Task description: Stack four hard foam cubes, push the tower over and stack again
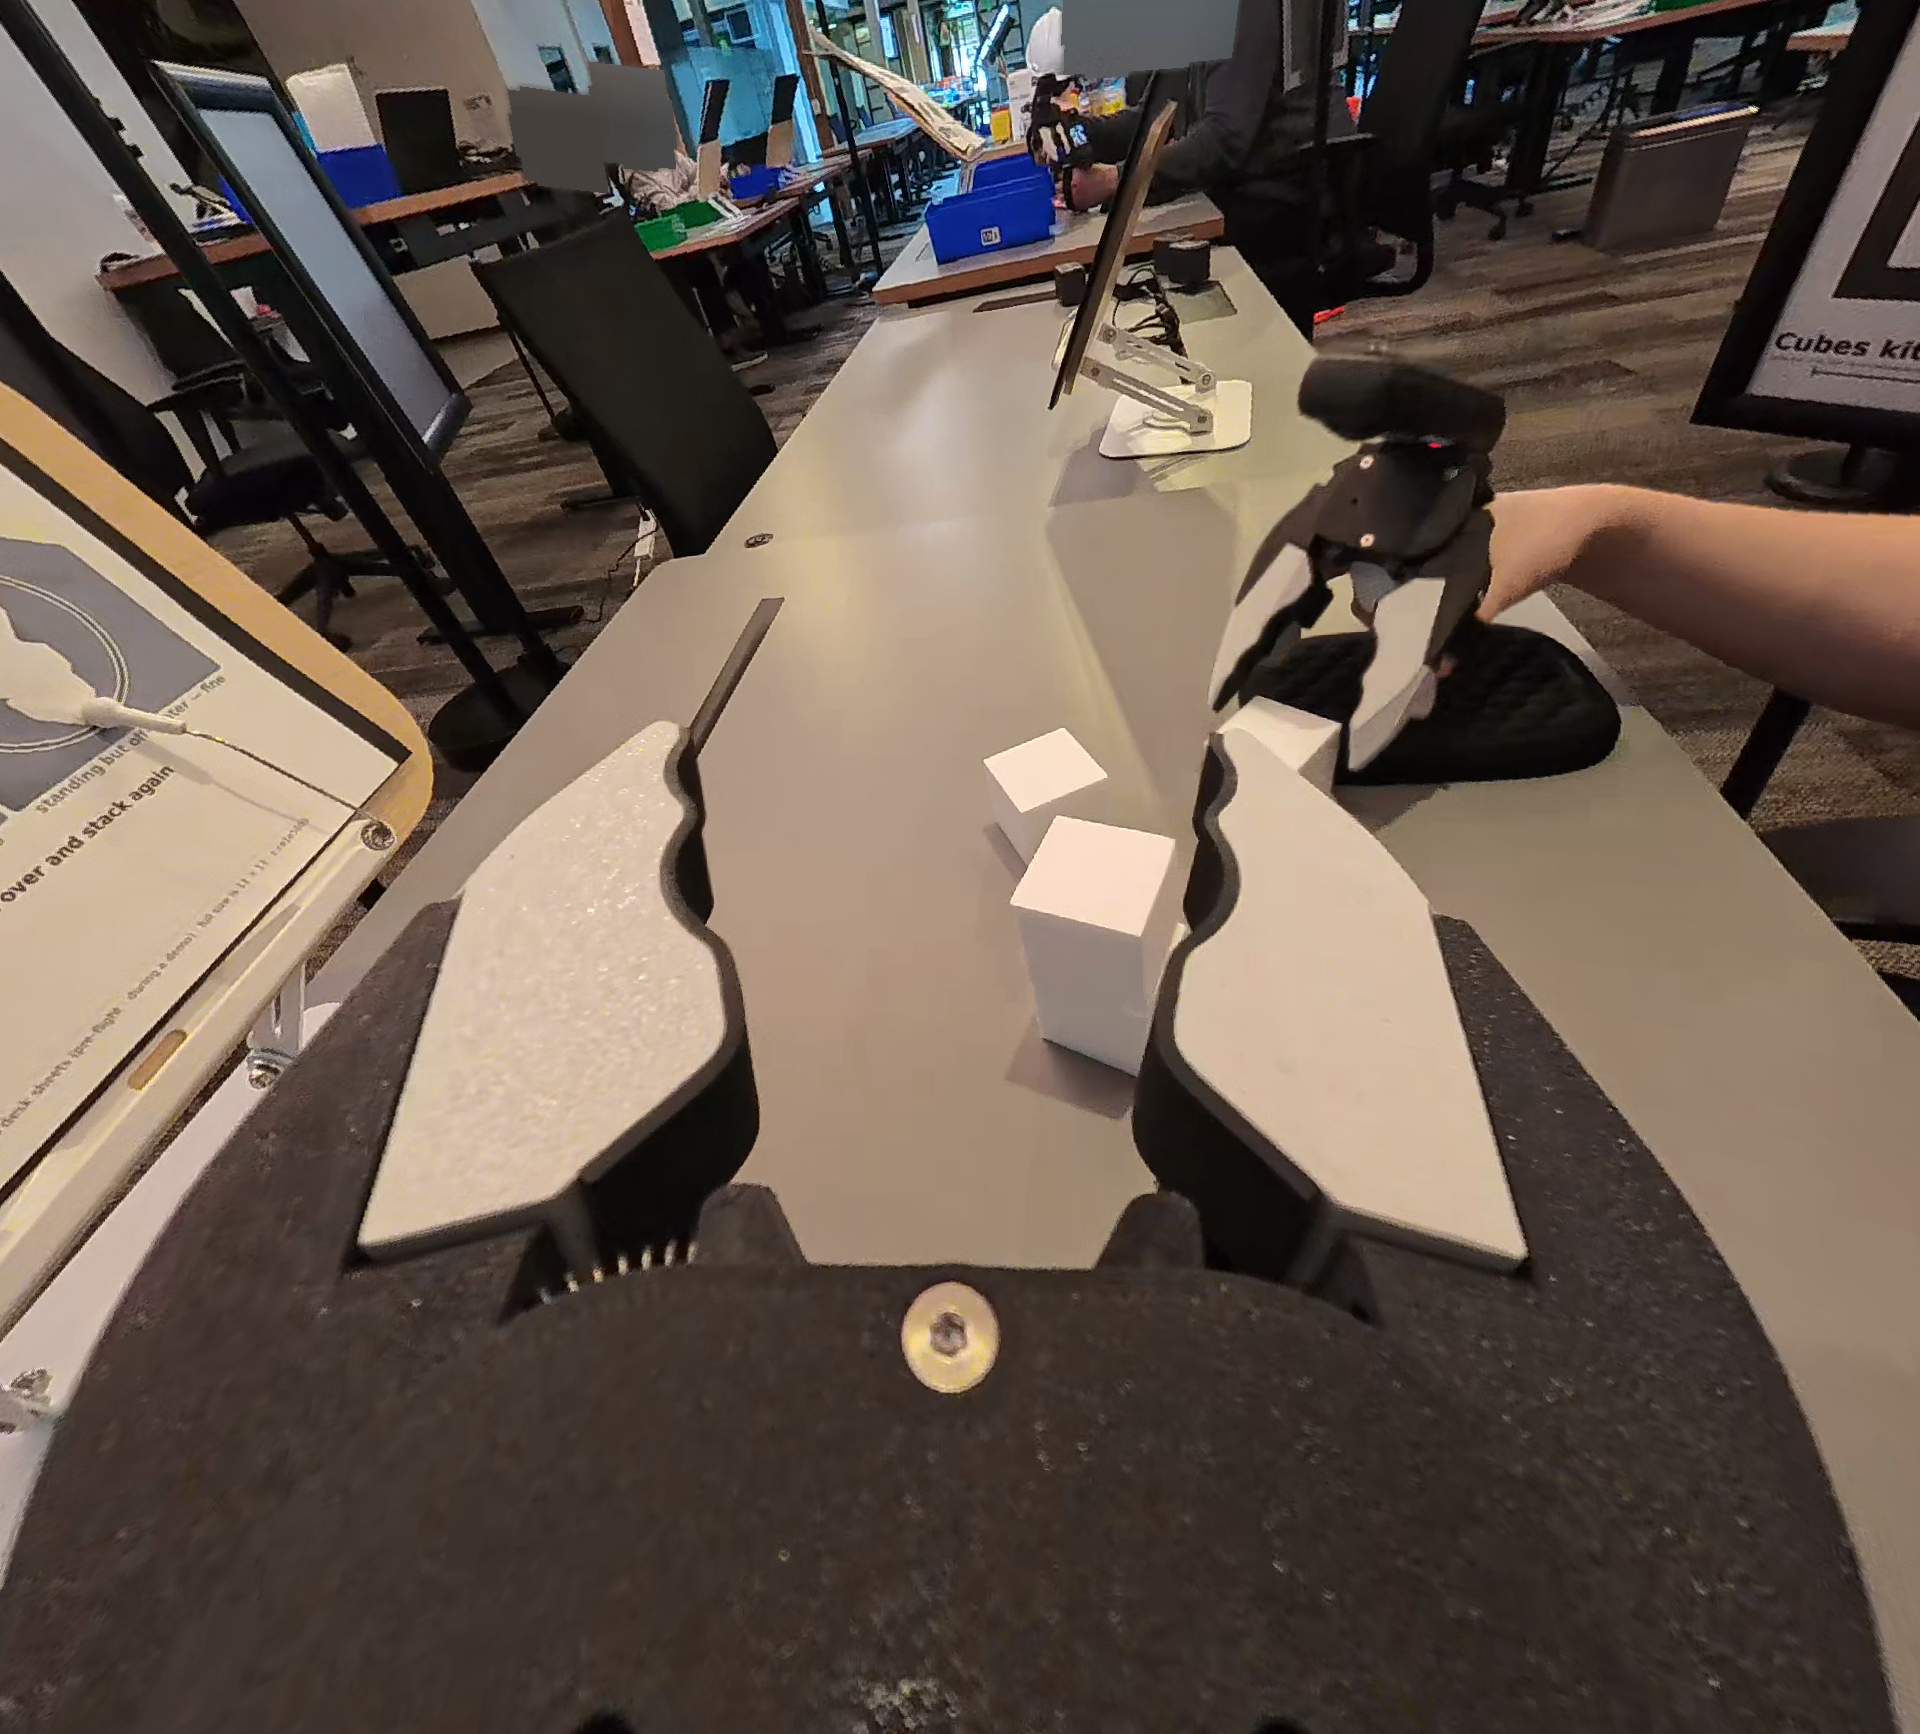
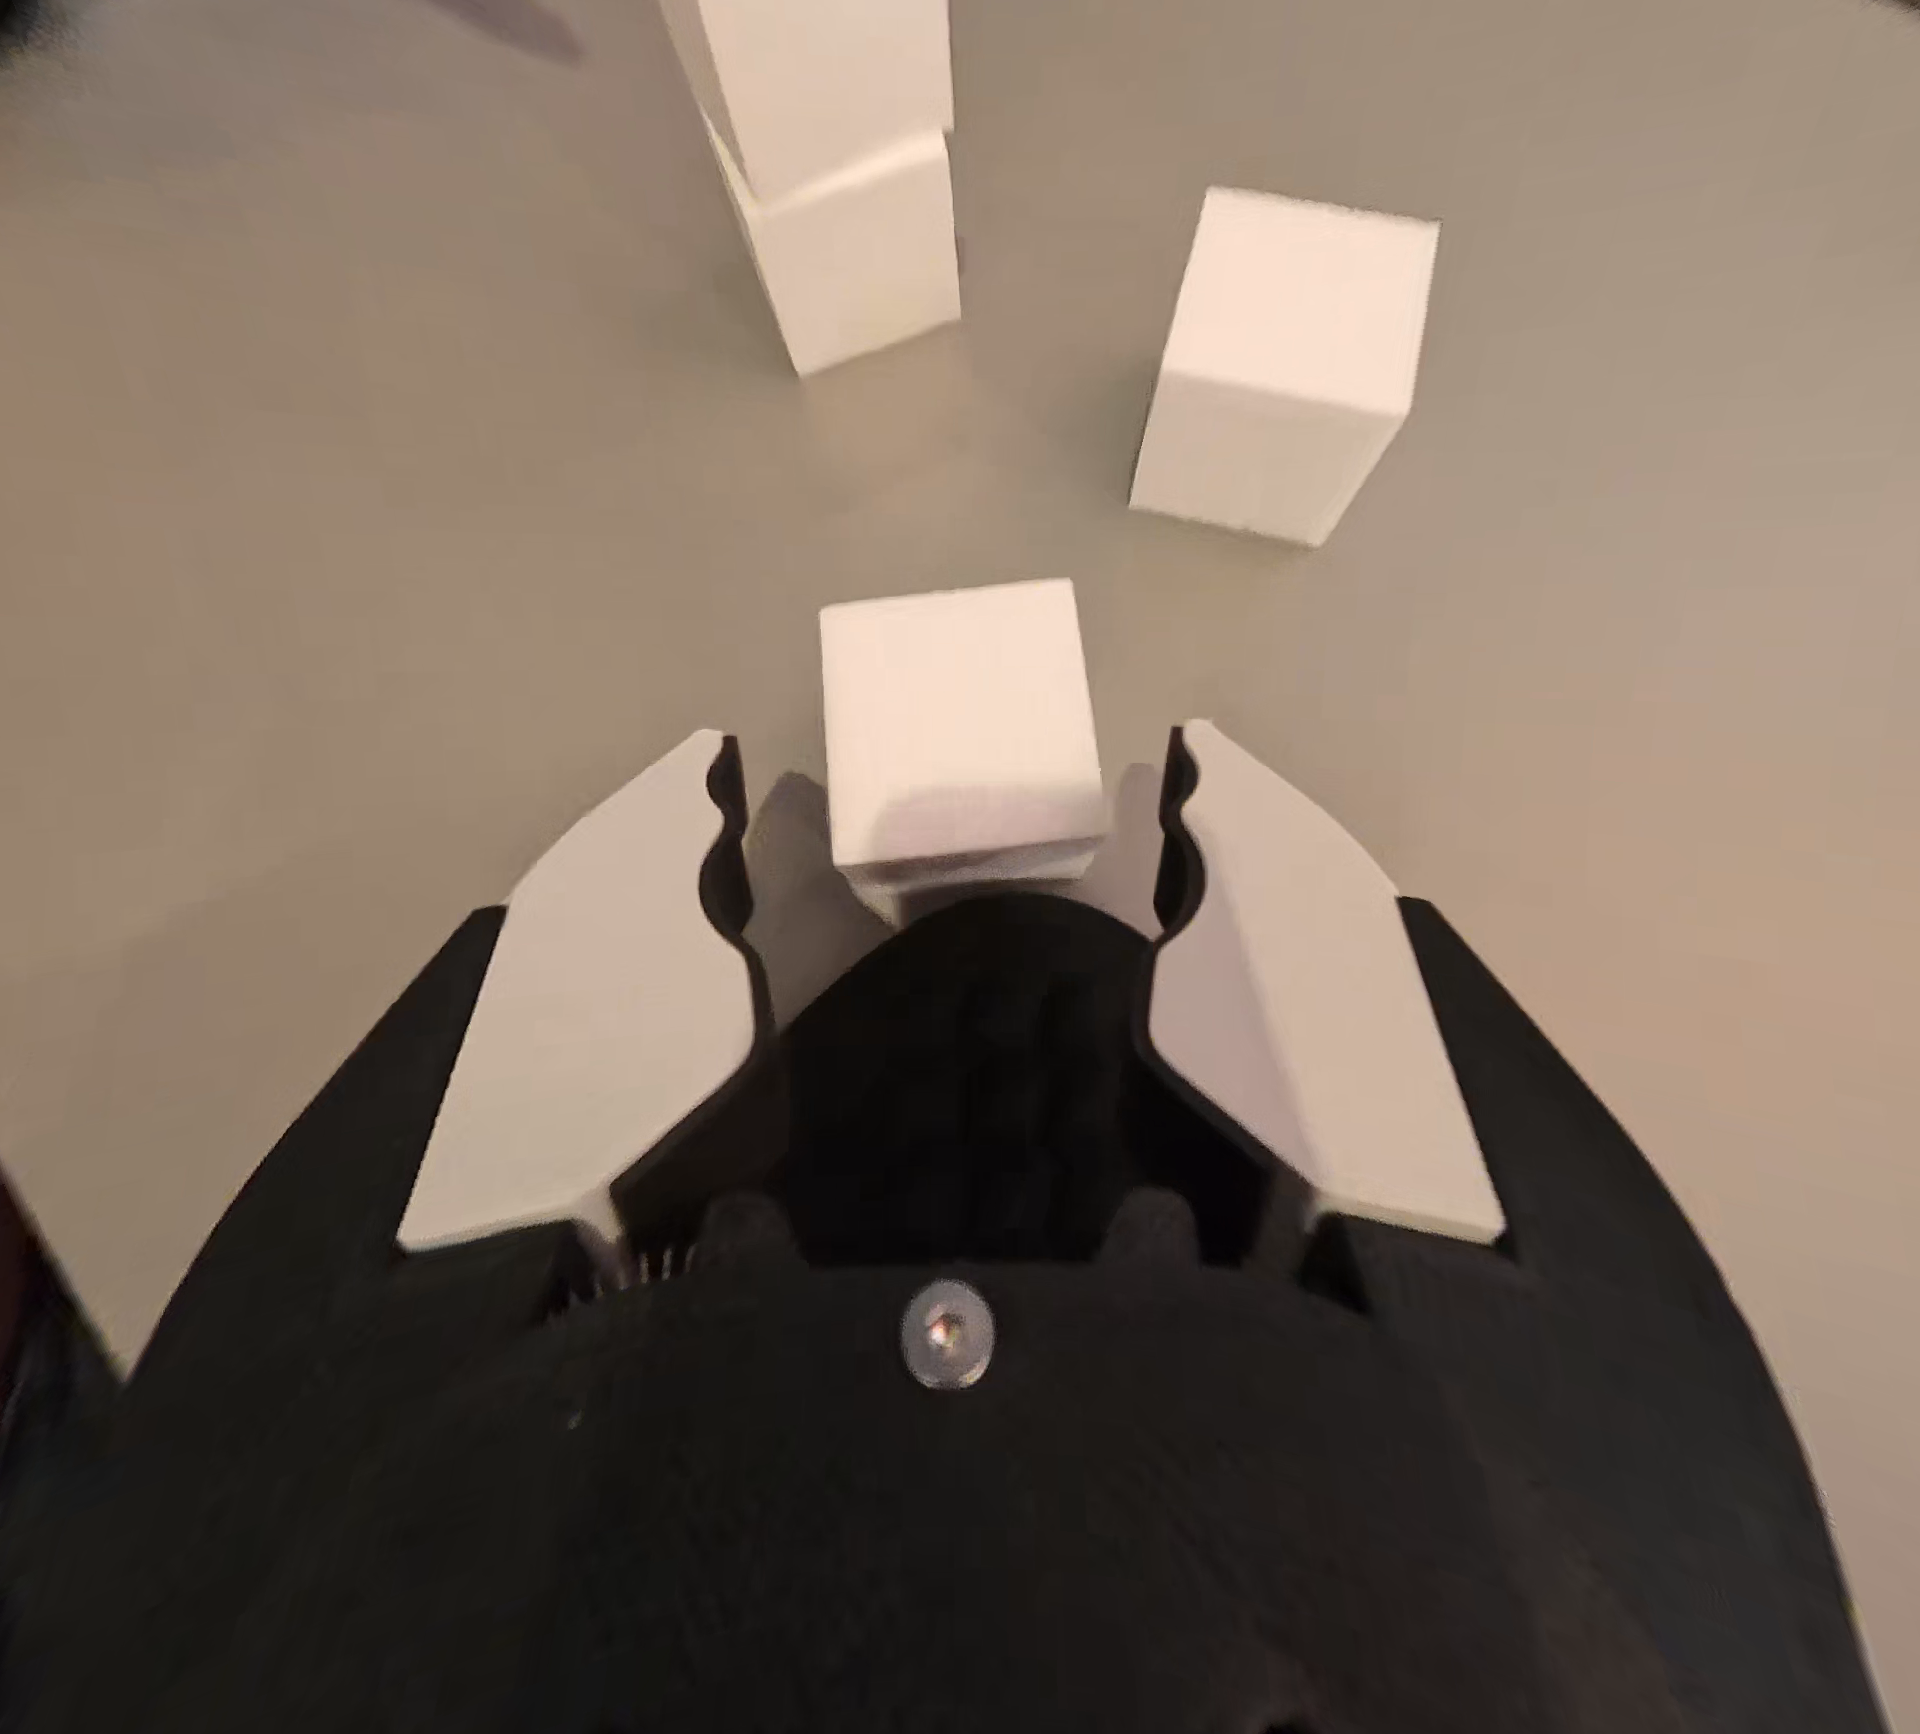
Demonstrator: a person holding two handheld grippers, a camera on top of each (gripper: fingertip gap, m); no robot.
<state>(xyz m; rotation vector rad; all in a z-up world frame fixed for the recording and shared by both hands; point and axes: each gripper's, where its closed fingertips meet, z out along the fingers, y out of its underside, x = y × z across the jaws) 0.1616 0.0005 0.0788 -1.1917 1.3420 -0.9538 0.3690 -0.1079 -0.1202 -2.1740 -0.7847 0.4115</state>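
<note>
The right claw (image 2: 954,754) points steeply down at the grey table (image 2: 312,489), its fingers spread wide, and a white cube (image 2: 958,718) sits on the table between the two fingertips with a gap on either side, so nothing is gripped. Ahead of that claw and a little to its left stands a stack of two cubes (image 2: 831,126), the upper one turned slightly off the lower. Ahead and to its right, well apart from the stack, a single cube (image 2: 1283,375) rests on the table. The left claw (image 1: 945,770) hovers low over the table with its fingers wide and nothing between them; the stack (image 1: 1091,926) stands just inside its right finger (image 1: 1299,936), near it, though whether they touch cannot be told. Beyond the stack is the single cube (image 1: 1042,775), and farther ahead to the right the other claw (image 1: 1299,728) comes down around its cube (image 1: 1283,734), beside a black pad (image 1: 1507,708).
</note>
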